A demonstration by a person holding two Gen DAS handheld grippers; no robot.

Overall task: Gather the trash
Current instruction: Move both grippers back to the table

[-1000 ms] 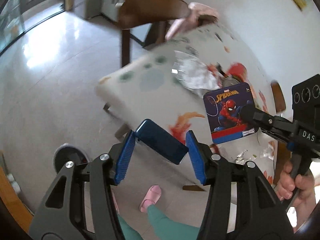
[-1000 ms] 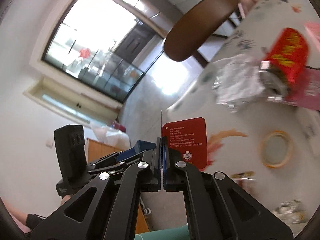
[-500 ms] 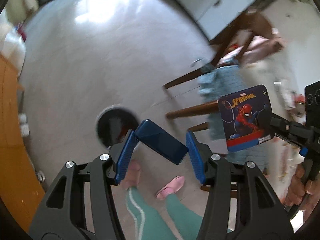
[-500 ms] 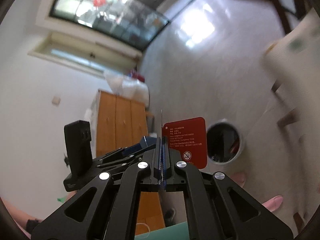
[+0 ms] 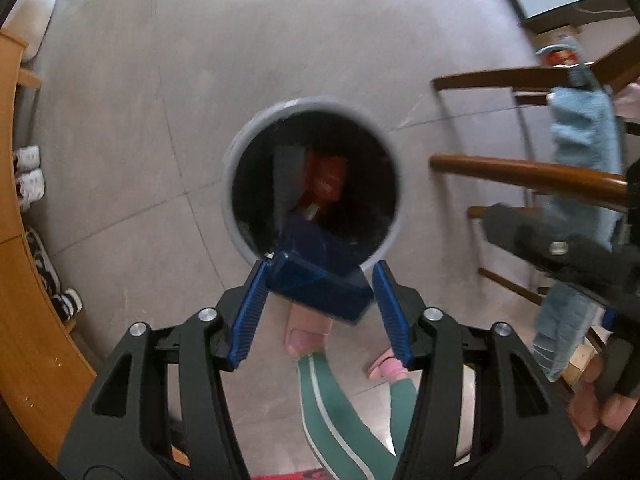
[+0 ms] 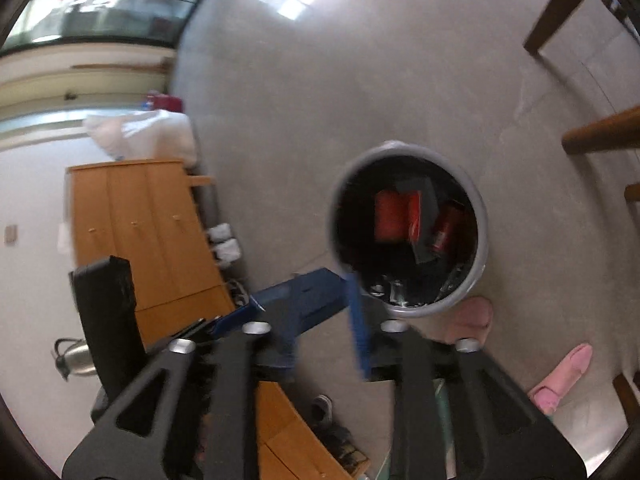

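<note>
Left gripper (image 5: 318, 306) around blue box (image 5: 316, 290)

My left wrist camera looks steeply down my fingers onto the round grey bin (image 5: 314, 178) at frame centre, close above the floor. My right wrist camera slants down from beside it, bin (image 6: 408, 228) right of centre. Both share bin and floor.

blue box (image 5: 316, 288) above bin (image 5: 240, 152), seemingly loose
</note>
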